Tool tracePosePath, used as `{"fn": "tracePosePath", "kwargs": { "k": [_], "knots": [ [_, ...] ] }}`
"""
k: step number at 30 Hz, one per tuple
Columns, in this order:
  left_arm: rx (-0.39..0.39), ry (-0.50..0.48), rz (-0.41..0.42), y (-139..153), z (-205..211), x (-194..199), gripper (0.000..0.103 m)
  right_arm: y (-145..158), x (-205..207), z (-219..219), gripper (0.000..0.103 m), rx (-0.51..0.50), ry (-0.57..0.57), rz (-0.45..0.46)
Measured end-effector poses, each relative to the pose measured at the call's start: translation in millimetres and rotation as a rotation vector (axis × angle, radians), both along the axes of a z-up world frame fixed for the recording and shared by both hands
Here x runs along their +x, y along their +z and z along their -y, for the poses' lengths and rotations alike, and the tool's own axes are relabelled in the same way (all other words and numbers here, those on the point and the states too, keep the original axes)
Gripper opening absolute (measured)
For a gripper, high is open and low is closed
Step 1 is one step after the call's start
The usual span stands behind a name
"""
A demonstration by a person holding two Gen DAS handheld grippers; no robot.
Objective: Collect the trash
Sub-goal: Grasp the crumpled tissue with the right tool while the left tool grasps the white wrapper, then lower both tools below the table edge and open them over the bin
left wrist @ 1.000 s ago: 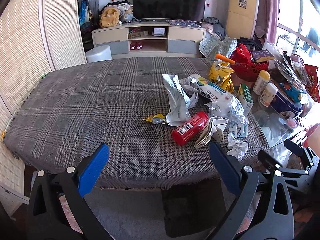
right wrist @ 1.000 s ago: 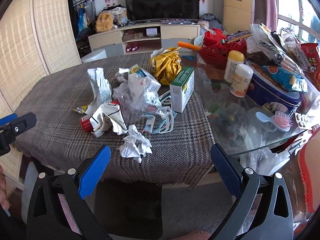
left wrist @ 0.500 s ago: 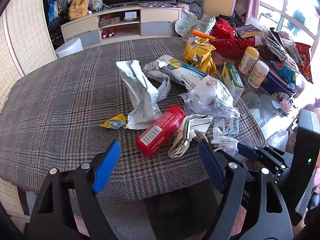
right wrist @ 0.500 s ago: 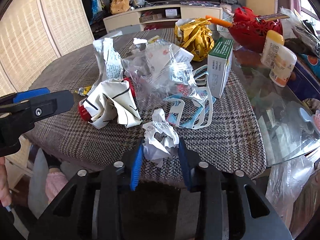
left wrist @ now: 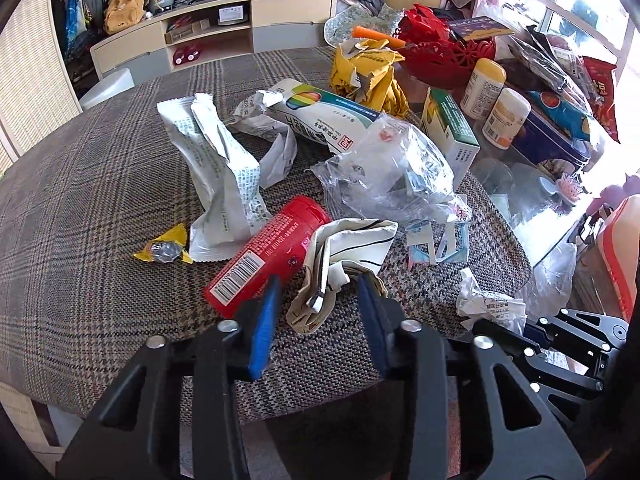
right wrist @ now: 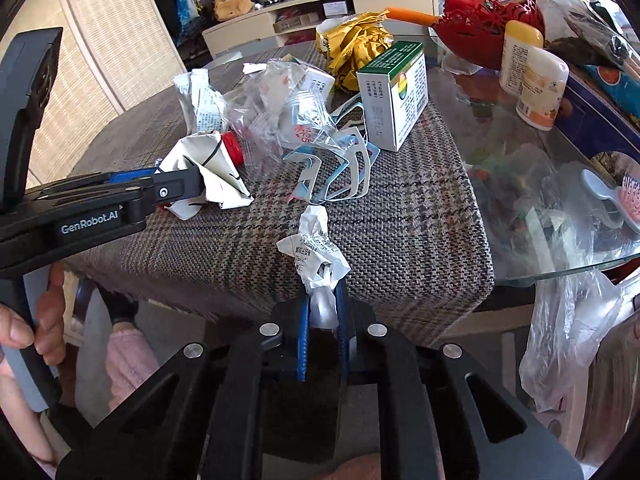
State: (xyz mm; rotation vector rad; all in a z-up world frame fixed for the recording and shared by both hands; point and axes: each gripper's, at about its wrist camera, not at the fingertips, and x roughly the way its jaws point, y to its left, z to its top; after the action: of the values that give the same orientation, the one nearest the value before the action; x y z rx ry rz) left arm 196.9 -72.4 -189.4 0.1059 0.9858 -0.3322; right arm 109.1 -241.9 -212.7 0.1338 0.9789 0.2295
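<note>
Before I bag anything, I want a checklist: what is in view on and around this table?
paper wad: 1, white, table's near edge, in right gripper
cream wrapper: 1, between left gripper's pads
red tube: 1, lying beside cream wrapper
candy wrapper: 1, yellow, left of tube
silver pouch: 1, behind tube
clear bag: 1, mid table
green box: 1, green-white, upright
yellow foil: 1, far side
bottles: 2, white, yellow caps, on glass
red basket: 1, far right
hairbrush: 1, pink-blue, on glass
left gripper: closing
right gripper: shut
hand: 1, holding left gripper
</note>
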Motion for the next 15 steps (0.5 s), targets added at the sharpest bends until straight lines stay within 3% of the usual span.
{"fn": "tracePosePath", "kwargs": {
  "k": [1,6,15],
  "knots": [
    [-0.01,-0.001,-0.014,-3.0,0.0,1.7,0.014,-0.5,1.1,0.6,0.013,-0.002,0.0,-0.002],
    [-0.032,0.0,-0.013,-1.8,-3.2,-3.3,0.006,4.3,-3.0,-5.9,0.013,-0.017,0.0,-0.005],
    [-0.062,0.04,0.007,19.7,-25.0,-62.6,0.005,11.4,-38.4,-18.1,0.013,-0.055,0.014,-0.015]
  ]
}}
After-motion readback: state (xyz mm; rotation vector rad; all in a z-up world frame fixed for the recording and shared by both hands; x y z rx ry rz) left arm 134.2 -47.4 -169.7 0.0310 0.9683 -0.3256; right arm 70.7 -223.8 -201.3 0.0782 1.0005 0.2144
